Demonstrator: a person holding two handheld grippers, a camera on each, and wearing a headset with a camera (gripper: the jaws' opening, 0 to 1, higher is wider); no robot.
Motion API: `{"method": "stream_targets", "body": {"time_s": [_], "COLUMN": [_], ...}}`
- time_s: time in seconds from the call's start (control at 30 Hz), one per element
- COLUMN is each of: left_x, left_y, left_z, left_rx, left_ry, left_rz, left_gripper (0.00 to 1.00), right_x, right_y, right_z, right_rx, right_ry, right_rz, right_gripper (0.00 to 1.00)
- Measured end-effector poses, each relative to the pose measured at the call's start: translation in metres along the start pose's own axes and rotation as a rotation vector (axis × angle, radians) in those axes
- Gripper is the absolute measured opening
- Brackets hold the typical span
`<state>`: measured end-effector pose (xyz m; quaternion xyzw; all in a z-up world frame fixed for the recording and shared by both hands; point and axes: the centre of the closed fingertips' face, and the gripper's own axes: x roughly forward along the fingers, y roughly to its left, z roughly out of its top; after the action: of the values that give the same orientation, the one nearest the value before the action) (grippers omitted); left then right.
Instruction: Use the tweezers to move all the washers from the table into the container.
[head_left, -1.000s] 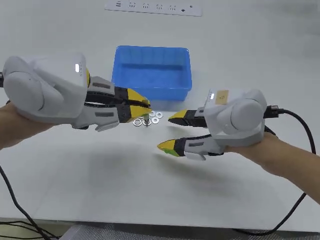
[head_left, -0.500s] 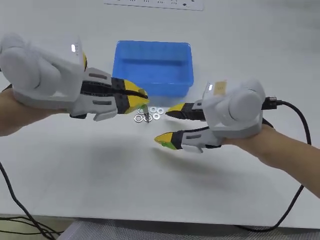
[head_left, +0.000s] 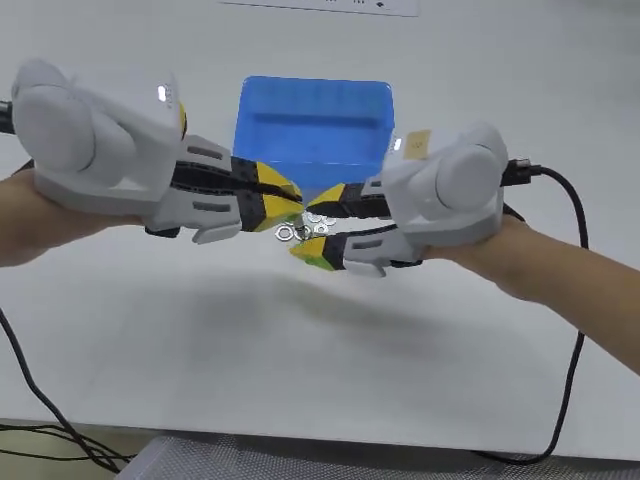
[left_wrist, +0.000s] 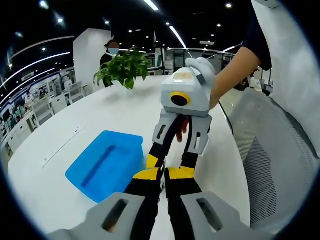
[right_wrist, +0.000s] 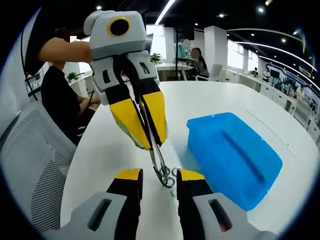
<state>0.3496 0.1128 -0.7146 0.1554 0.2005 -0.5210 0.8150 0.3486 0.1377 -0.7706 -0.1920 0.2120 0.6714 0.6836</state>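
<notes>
White table (head_left: 200, 330), open office behind. Left gripper (head_left: 293, 206) clamps the tweezers (right_wrist: 155, 150), tips down among the washers (head_left: 295, 232) just before the blue container (head_left: 315, 120). Right gripper (head_left: 308, 222) gapes around the tips, probably to steady them.

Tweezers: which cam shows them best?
Right gripper view. The tweezers run full length there, clamped in the left gripper's yellow tongs, tips at the washers near the blue container. Head view: the grippers crowd over them, hard to make out. Left gripper view: too dark between its tongs to tell.
</notes>
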Motion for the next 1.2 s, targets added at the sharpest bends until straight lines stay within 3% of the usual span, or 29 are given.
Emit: {"method": "stream_targets", "body": {"time_s": [0.1, 0.27, 0.43, 0.57, 0.6, 0.67, 0.73, 0.87, 0.93, 1.0, 1.07, 1.2], "left_x": [0.001, 0.001, 0.002, 0.004, 0.005, 0.007, 0.008, 0.011, 0.011, 0.010, 0.006, -0.003], "left_y": [0.001, -0.001, -0.003, -0.006, -0.005, -0.003, -0.001, -0.001, -0.002, -0.006, -0.006, 0.002], "left_z": [-0.001, -0.002, -0.002, -0.001, -0.001, 0.000, -0.001, -0.004, -0.006, -0.002, 0.001, 0.001], "left_rx": [0.008, 0.018, 0.028, 0.050, 0.060, 0.077, 0.076, 0.087, 0.085, 0.077, 0.065, 0.041], "left_ry": [0.007, 0.016, 0.019, 0.030, 0.034, 0.039, 0.047, 0.064, 0.072, 0.040, 0.021, 0.008], "left_rz": [0.001, -0.018, -0.034, -0.047, -0.044, -0.031, -0.023, -0.012, -0.014, -0.019, -0.014, 0.050], "left_gripper": [0.07, 0.07, 0.07, 0.07, 0.07, 0.08, 0.08, 0.10, 0.12, 0.21, 0.21, 0.27], "right_x": [0.003, 0.006, 0.008, 0.007, 0.007, 0.007, 0.007, 0.006, 0.005, 0.004, 0.002, -0.004], "right_y": [0.003, 0.002, 0.005, 0.005, 0.005, 0.002, 0.003, 0.003, 0.004, 0.005, 0.006, 0.007], "right_z": [0.003, 0.002, -0.001, -0.003, -0.002, -0.002, -0.002, -0.002, -0.003, -0.003, -0.003, 0.001], "right_rx": [-0.028, -0.052, -0.107, -0.108, -0.122, -0.219, -0.148, -0.103, -0.115, -0.120, -0.124, -0.119], "right_ry": [0.001, 0.020, 0.037, 0.035, 0.033, 0.039, 0.035, 0.019, 0.014, 0.014, 0.015, 0.006], "right_rz": [0.034, 0.056, 0.083, 0.102, 0.105, 0.088, 0.079, 0.078, 0.073, 0.068, 0.065, 0.049], "right_gripper": [0.17, 0.13, 0.12, 0.11, 0.11, 0.09, 0.09, 0.08, 0.09, 0.09, 0.09, 0.09]}}
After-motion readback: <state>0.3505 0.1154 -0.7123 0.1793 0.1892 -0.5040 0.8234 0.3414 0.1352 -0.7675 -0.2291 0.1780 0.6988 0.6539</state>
